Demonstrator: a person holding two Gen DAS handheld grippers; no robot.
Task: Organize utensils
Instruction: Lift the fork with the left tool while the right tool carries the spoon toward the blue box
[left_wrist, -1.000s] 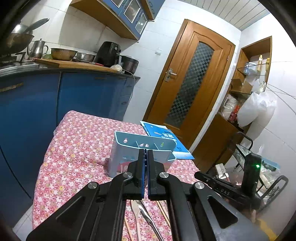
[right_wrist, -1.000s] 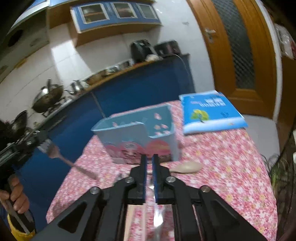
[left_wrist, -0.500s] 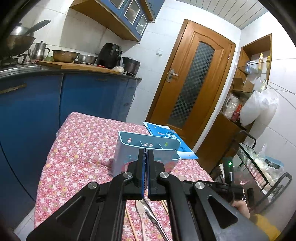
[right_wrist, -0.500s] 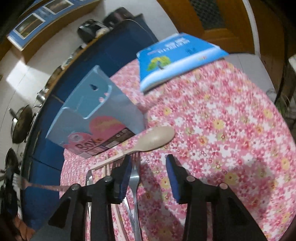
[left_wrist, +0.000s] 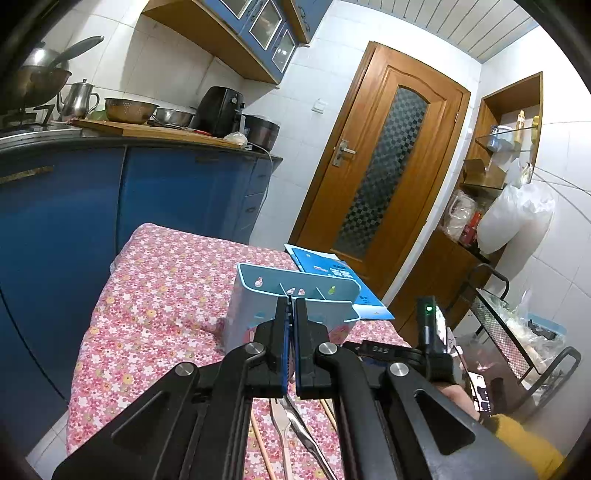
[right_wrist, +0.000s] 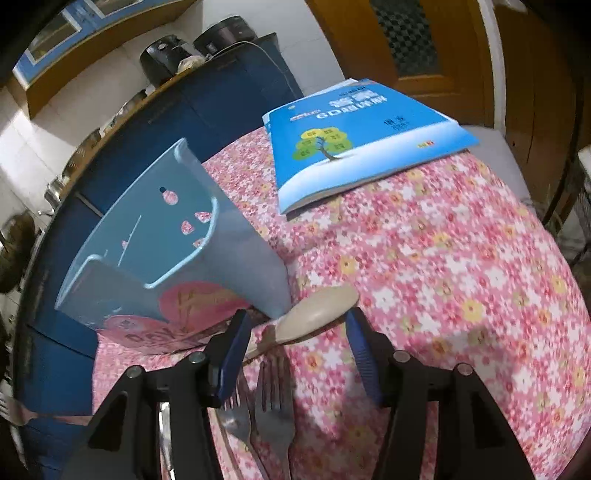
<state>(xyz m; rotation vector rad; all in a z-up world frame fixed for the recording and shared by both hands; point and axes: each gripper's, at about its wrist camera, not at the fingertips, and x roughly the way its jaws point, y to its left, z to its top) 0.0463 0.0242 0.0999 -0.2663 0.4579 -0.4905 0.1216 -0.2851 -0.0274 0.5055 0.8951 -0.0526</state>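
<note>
Pink floral cloth (right_wrist: 461, 280) covers the table. Nearest, two forks (right_wrist: 258, 417) lie just before the blue utensil holder (right_wrist: 166, 251); above them the right gripper (right_wrist: 295, 354) is opening, nothing pinched, with a pale spoon (right_wrist: 317, 310) touching the holder's foot. The left gripper (left_wrist: 291, 306) is pressed together, empty. Beyond the holder lies a blue book (right_wrist: 362, 136).

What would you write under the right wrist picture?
Right gripper, jaws opening, above two forks and a spoon beside the blue holder.
</note>
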